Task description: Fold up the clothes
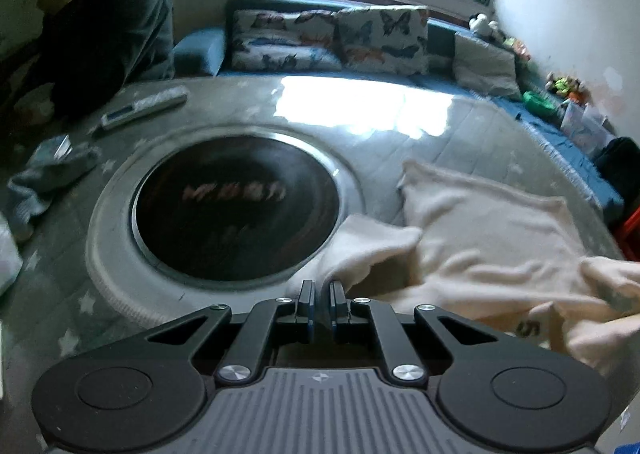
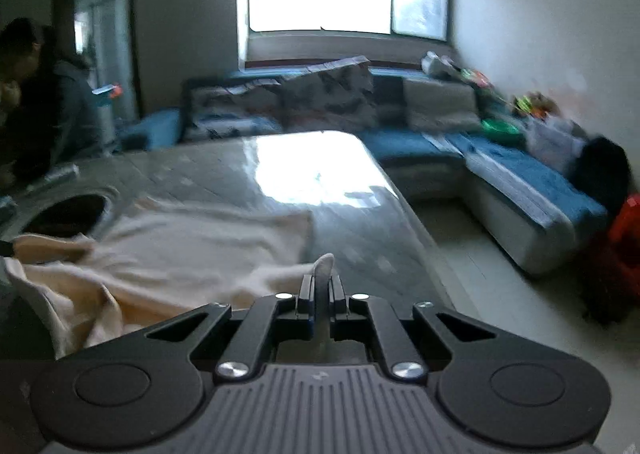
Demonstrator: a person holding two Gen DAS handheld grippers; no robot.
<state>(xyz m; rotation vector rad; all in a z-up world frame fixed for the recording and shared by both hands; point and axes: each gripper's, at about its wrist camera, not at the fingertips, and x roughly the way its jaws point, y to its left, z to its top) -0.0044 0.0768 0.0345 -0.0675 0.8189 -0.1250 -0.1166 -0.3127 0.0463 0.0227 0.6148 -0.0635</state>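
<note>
A cream garment [image 1: 480,238] lies rumpled on the grey glossy table [image 1: 400,126]. My left gripper [image 1: 322,288] is shut on an edge of it near the round black inset. In the right wrist view the same garment [image 2: 192,254] spreads across the table [image 2: 360,222]. My right gripper [image 2: 322,282] is shut on another corner of it, a tab of cloth sticking up between the fingers near the table's right edge. The garment's near part bunches between the two grippers.
A round black inset [image 1: 236,210] with a pale rim sits in the table. A grey cloth [image 1: 48,182] and a remote [image 1: 144,110] lie at the left. A person [image 1: 104,14] sits at far left. A blue sofa [image 2: 520,178] with cushions runs behind and right.
</note>
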